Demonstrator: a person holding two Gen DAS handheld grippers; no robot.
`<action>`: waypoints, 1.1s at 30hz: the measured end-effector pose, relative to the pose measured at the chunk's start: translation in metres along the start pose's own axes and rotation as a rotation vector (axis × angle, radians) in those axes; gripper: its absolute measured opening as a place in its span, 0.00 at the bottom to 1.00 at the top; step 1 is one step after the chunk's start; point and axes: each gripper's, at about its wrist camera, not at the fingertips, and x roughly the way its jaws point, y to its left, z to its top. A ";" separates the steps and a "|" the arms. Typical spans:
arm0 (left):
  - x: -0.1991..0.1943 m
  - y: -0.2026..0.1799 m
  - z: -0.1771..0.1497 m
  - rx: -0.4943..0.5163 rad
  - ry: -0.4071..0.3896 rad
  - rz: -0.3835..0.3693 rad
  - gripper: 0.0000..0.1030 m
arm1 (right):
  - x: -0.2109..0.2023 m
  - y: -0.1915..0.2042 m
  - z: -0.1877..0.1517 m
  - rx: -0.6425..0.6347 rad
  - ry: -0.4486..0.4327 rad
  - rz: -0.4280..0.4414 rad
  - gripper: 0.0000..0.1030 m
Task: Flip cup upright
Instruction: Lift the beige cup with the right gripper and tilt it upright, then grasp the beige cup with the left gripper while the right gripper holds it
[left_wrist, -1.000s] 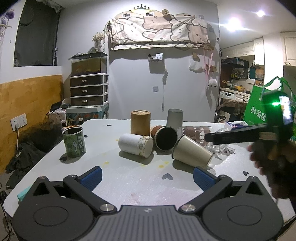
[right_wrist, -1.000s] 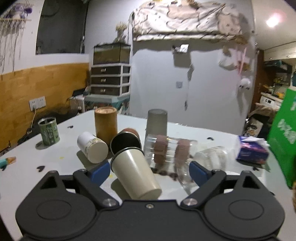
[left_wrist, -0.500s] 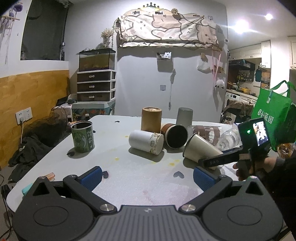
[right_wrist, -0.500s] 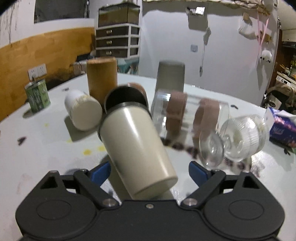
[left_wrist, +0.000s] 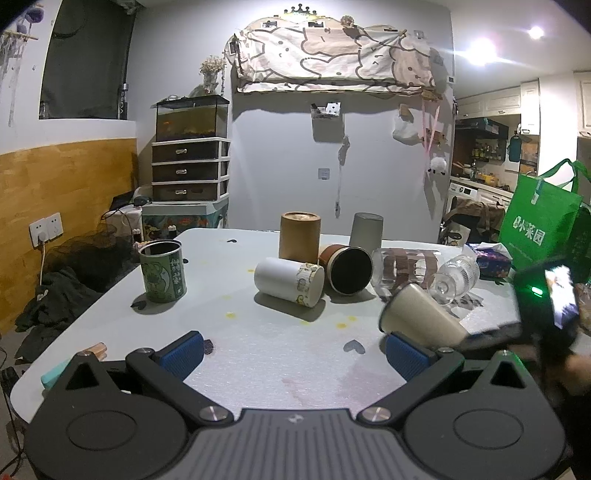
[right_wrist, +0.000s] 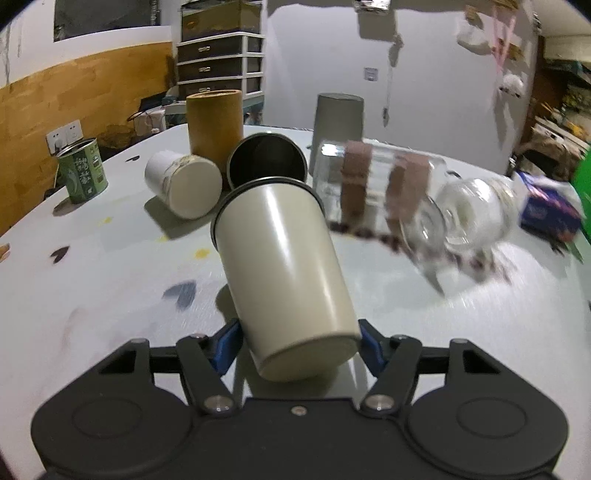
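Observation:
A cream cup (right_wrist: 284, 266) with a dark rim lies tilted, base toward the right wrist camera, mouth away. My right gripper (right_wrist: 299, 347) is shut on its base end, one blue pad on each side. In the left wrist view the same cup (left_wrist: 421, 317) is held off the white table (left_wrist: 258, 354) at the right, mouth pointing left. My left gripper (left_wrist: 293, 350) is open and empty above the table's front part.
A white tin (left_wrist: 290, 280), a brown-black tin (left_wrist: 347, 269), a clear jar (left_wrist: 406, 266) and a glass (left_wrist: 456, 277) lie on their sides. A cardboard tube (left_wrist: 299, 236), an inverted grey cup (left_wrist: 365, 229) and a green tin (left_wrist: 162, 269) stand.
My right gripper has closed on the cream cup's base and lifted it off the table toward me. The left gripper has drawn back a little.

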 end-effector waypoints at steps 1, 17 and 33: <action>0.001 0.000 -0.001 -0.005 -0.001 -0.007 1.00 | -0.009 0.000 -0.006 0.017 -0.002 -0.006 0.65; 0.010 -0.022 -0.009 -0.022 0.023 -0.101 1.00 | -0.088 0.020 -0.076 0.158 0.038 0.017 0.63; 0.074 -0.033 -0.014 -0.333 0.366 -0.466 0.94 | -0.123 0.021 -0.080 0.112 -0.067 0.126 0.57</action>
